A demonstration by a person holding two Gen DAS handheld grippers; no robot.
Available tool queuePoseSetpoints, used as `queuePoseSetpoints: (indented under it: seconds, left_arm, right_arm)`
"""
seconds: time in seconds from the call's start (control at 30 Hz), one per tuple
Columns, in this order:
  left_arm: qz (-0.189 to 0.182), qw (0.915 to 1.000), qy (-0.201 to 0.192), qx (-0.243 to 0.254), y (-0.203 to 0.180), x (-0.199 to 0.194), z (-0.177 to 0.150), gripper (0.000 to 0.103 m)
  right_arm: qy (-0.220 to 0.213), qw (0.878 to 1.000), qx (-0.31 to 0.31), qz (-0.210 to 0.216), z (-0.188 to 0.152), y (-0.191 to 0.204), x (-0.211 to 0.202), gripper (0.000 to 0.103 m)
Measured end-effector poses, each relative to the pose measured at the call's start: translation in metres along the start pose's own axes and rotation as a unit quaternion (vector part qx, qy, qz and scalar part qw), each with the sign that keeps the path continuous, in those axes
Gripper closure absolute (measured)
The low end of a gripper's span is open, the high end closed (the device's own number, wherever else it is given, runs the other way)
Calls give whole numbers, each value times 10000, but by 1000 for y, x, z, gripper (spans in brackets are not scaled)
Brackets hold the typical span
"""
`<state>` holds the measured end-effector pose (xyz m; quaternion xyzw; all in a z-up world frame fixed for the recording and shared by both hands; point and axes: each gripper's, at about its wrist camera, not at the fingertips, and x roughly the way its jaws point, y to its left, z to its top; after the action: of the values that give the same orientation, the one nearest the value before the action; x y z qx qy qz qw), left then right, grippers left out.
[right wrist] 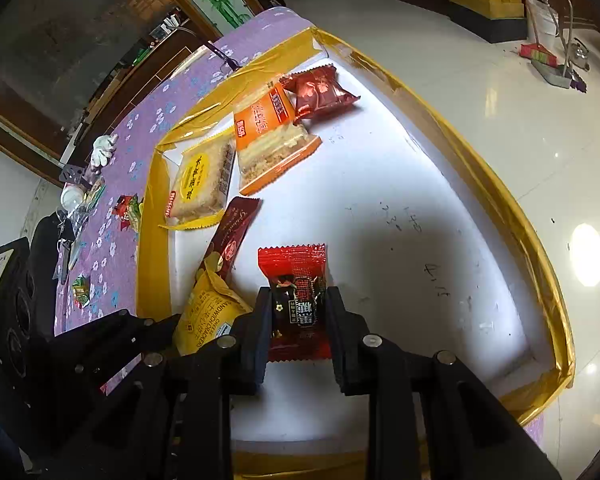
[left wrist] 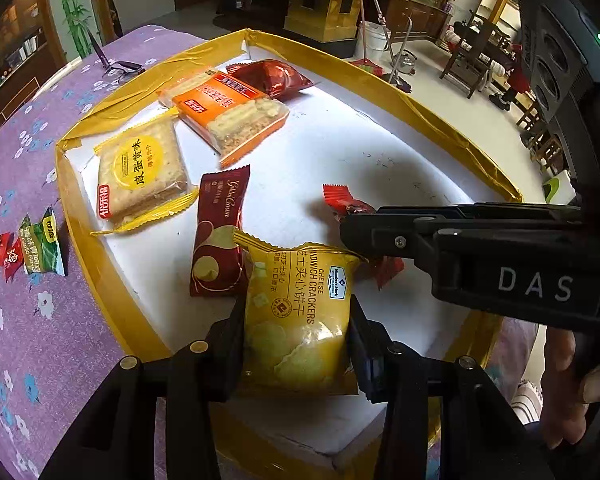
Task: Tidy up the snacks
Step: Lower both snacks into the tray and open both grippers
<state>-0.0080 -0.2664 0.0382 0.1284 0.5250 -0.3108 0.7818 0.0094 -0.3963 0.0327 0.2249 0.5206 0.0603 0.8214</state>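
Two grippers, two snacks pinched, both over the white tray.

The left gripper (left wrist: 298, 344) has its black pads pressed on either side of the yellow cheese cracker packet (left wrist: 300, 320), holding it just above the near end of the tray (left wrist: 420, 120), whose rim is bound in yellow tape. The right gripper (right wrist: 296, 328) is clamped narrow on the small red candy packet (right wrist: 294, 280), right beside the yellow one. Further up the tray lie the maroon wafer bar (left wrist: 218, 236), the square yellow biscuit pack (left wrist: 142, 176), the orange cake pack (left wrist: 228, 112) and the dark red pouch (left wrist: 272, 78). Off the tray, on the purple flowered tablecloth (left wrist: 28, 160), sit a few loose small sweets (left wrist: 36, 248).
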Motion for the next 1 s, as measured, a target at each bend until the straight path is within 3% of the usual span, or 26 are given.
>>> queuePoseSetpoints:
  seconds: [0.27, 0.5, 1.0]
  left_arm:
    - [-2, 10000, 58, 52, -2, -1, 0, 55]
    - [20, 9999, -50, 116, -1, -8, 0, 45]
    - [86, 9995, -306, 35, 13, -31, -7, 45]
  right_arm:
    - [-3, 10000, 25, -22, -3, 0, -2, 77]
    - [-33, 10000, 52, -18, -5, 1, -6, 77]
    - [-344, 9994, 77, -57, -11, 13, -19, 76]
